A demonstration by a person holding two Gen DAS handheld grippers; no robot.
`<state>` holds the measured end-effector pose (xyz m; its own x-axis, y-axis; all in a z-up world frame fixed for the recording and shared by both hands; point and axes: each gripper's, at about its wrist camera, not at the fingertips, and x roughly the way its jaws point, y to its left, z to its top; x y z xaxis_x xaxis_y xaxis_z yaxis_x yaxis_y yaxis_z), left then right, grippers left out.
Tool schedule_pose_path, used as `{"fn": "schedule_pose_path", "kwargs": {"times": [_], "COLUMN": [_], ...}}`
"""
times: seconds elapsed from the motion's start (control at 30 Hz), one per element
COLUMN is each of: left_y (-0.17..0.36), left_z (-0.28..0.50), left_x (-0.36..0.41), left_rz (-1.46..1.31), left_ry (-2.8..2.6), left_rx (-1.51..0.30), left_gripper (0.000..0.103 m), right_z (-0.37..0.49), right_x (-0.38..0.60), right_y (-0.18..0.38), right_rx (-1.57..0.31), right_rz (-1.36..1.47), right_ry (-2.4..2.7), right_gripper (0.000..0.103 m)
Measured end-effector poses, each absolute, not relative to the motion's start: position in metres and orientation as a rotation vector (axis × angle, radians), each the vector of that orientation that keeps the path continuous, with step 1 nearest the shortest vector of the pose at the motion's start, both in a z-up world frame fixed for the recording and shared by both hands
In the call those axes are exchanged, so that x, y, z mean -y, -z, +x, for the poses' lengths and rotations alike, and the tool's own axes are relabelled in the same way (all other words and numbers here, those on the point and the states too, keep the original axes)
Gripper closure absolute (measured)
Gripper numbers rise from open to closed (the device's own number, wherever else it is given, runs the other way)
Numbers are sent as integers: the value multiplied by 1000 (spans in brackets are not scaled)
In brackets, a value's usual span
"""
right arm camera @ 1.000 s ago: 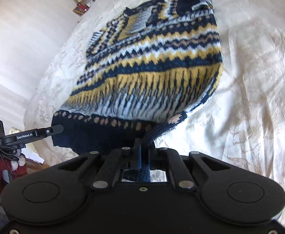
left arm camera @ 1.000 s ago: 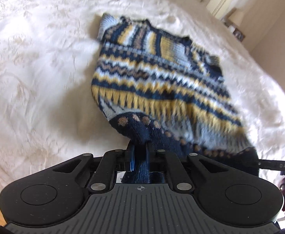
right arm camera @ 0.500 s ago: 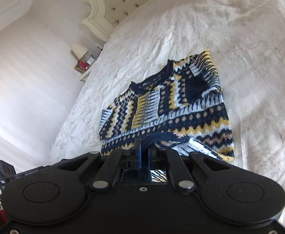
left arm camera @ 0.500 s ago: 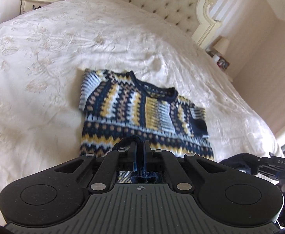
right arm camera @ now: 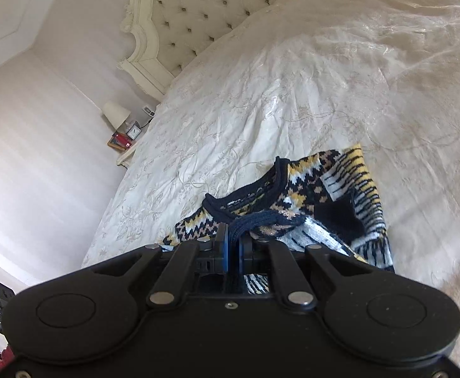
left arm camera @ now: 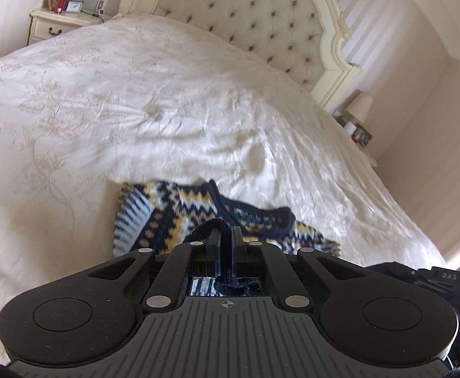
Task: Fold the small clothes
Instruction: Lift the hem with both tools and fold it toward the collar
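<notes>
From the left wrist view, the left gripper (left arm camera: 226,236) has its jaws nearly together, pinching a thick navy ribbed hem of the sweater (left arm camera: 179,211), a chunky knit in zigzag bands of navy, mustard, pale blue and white. The sweater lies low on the bed (left arm camera: 135,100), just past the black gripper body, which hides its lower part. The bedspread is cream, slightly glossy and creased, with a faint stitched floral pattern. Beyond it rises a tufted, buttoned headboard (left arm camera: 255,22) in a curved, carved cream frame. A nightstand (left arm camera: 56,25) at the upper left carries a lamp, a small clock and a red item; another lamp (left arm camera: 359,104) stands at the far side. From the right wrist view, the right gripper (right arm camera: 231,239) likewise holds its jaws narrow on a fold of the navy ribbed edge, which is lifted over the patterned body of the sweater (right arm camera: 324,189); the navy neckline curls open facing the headboard (right arm camera: 198,9). A bedside lamp (right arm camera: 116,115) and clock sit by the pale striped wall.
</notes>
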<state>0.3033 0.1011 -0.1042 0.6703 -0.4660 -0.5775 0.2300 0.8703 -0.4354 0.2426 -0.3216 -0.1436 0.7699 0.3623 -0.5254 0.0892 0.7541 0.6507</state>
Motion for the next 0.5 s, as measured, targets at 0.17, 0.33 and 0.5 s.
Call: {"fn": "schedule_pose_path", "kwargs": {"times": [0.17,0.33,0.5], "left_y": [105,118,136], "left_z": [332,363,392], "left_x": [-87,-76,-68], "left_rz": [-331,-322,-290], "left_ry": [370,342,314], "left_rx": [-731,-766,-808], "left_gripper": [98,98,98], "right_z": [283,322,352], "right_x": [332,340,345], "right_y": [147,164,188], "right_rx": [-704,-751,-807], "right_rz": [697,702,717], "right_ry": [-173,-147,-115], "right_gripper": [90,90,90]}}
